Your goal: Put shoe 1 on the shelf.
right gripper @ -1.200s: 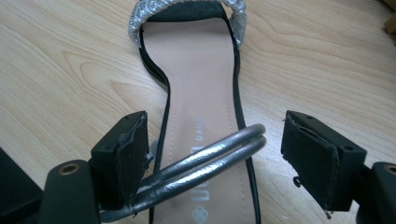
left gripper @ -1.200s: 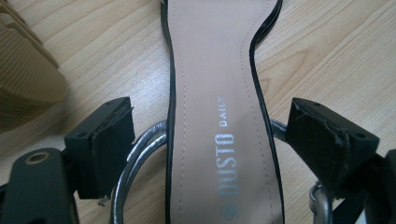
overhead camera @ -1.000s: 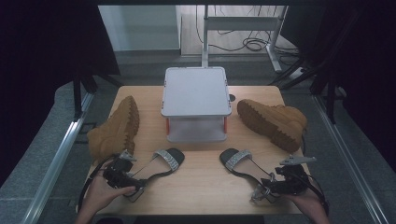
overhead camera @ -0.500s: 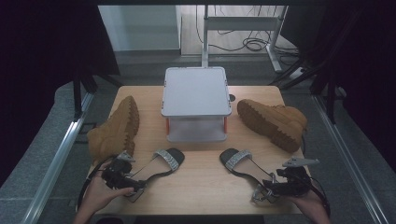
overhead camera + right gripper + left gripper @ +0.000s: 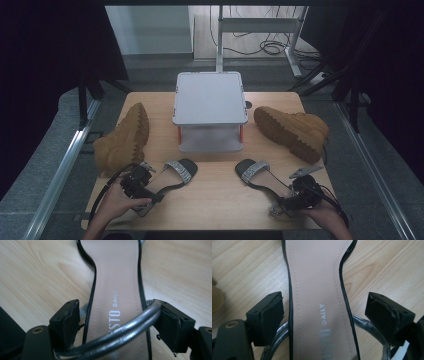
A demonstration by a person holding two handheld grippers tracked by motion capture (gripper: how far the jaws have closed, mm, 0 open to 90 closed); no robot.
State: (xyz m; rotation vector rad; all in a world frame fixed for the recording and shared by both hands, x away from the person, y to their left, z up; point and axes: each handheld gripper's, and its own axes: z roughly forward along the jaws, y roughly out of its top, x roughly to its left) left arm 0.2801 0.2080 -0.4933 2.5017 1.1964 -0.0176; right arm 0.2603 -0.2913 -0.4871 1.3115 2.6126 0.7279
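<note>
Two black sandals with sparkly toe straps lie on the wooden table (image 5: 215,205). My left gripper (image 5: 142,192) hangs over the heel end of the left sandal (image 5: 177,171). In the left gripper view my gripper (image 5: 324,315) is open, its jaws wide on either side of the tan insole (image 5: 312,290), apart from it. My right gripper (image 5: 286,202) is at the heel of the right sandal (image 5: 252,171). It (image 5: 120,322) is open around the insole (image 5: 115,277), and the shiny ankle strap (image 5: 120,336) lies across against one jaw.
A white two-level stand (image 5: 210,97) sits mid-table behind the sandals. One tan boot (image 5: 122,142) lies on its side at the left, another tan boot (image 5: 292,130) at the right. Bare wood shows between the sandals. Metal rails flank the table.
</note>
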